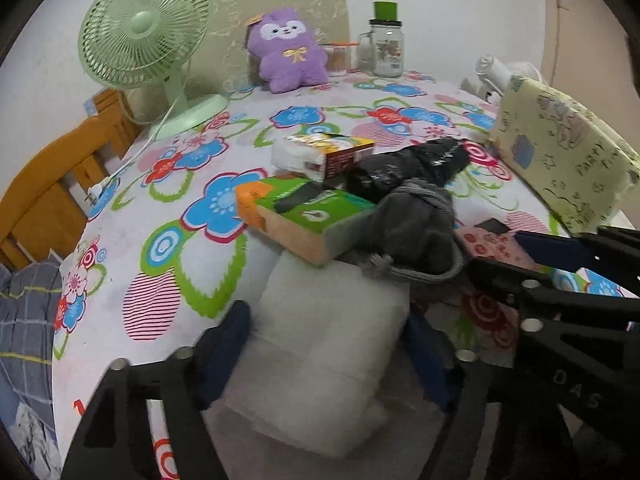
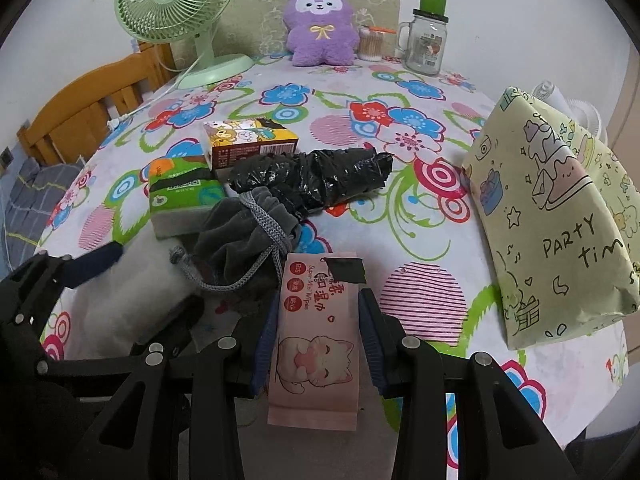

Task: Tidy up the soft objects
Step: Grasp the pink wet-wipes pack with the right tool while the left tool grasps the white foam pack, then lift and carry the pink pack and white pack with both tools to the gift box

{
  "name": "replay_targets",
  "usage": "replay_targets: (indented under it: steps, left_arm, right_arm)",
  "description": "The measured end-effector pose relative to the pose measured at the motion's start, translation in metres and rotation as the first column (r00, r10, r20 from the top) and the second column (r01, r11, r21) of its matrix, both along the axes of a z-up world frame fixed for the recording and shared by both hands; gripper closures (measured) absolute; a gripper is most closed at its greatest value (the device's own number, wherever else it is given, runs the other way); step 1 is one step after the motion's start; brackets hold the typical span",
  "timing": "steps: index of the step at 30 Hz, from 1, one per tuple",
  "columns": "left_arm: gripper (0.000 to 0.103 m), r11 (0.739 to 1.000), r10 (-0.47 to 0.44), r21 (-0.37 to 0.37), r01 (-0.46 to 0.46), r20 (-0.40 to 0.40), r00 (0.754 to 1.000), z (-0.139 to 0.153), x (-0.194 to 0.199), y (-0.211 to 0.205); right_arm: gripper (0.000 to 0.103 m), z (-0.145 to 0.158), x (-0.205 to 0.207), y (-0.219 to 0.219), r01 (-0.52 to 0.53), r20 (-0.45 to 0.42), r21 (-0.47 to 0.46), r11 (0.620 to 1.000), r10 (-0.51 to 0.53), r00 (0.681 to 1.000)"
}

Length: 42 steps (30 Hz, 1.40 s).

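1. The left gripper (image 1: pixel 326 344) has its jaws spread on either side of a white soft pack (image 1: pixel 320 360) lying on the flowered tablecloth (image 1: pixel 160 216). The blue pads (image 1: pixel 224 348) sit at the pack's two sides; whether they press on it cannot be told.
2. The right gripper (image 2: pixel 316 340) has its jaws around a pink pack of wet wipes (image 2: pixel 316 344), one blue pad at each long edge. The pads look to be touching the pack's edges, so the pack is pinched between them, lying flat near the table's front edge.
3. A grey drawstring pouch (image 2: pixel 240 236) lies just behind the wipes, its cord (image 2: pixel 256 216) trailing to the pack's top corner. In the left wrist view the pouch (image 1: pixel 416 232) lies just beyond the white pack's far end.
4. A black plastic bundle (image 2: pixel 316 180) lies behind the pouch, touching it.
5. A green tissue pack (image 2: pixel 184 196) sits left of the pouch, and its near edge overlaps the far end of the white pack in the left wrist view.
6. A small cartoon-printed tissue pack (image 2: pixel 248 140) stands behind the green one, next to the black bundle.
7. A yellow-green cushion (image 2: pixel 552 216) printed "PARTY" leans at the right of the table, well apart from the pile.
8. At the far edge stand a green desk fan (image 2: pixel 176 4), a purple plush toy (image 2: pixel 320 24), a cotton swab container (image 2: pixel 370 44) and a glass mug jar (image 2: pixel 426 44) with a green lid.
9. A wooden chair (image 2: pixel 80 112) stands beside the table at the left.
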<state>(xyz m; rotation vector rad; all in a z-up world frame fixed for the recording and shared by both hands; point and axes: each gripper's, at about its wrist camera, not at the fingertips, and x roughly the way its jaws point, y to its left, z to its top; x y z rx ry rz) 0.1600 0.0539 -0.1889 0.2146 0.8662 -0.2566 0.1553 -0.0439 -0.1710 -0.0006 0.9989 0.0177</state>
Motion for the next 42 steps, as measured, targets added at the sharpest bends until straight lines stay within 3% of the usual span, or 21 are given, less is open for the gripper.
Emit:
replay_targets:
  steps: [4,16,42]
  left_arm:
    - [0.042,1.0,-0.024,-0.007,0.024,0.006,1.0,0.002,-0.008,-0.006]
    - [0.05,0.999,0.023,-0.039,-0.023,0.0,1.0,0.008,-0.032,-0.011]
    - [0.052,0.996,0.047,-0.077,-0.039,0.096,0.994,0.066,-0.064,-0.045]
  right_arm:
    - [0.061,0.002,-0.005,0.0,-0.008,0.003,0.01,1.0,0.008,1.0]
    - [0.061,0.012,-0.029,-0.006,-0.035,0.033,0.041,0.999,0.034,0.999]
    - [0.061,0.072,-0.056,-0.038,-0.05,0.154,0.068,0.996,0.039,0.987]
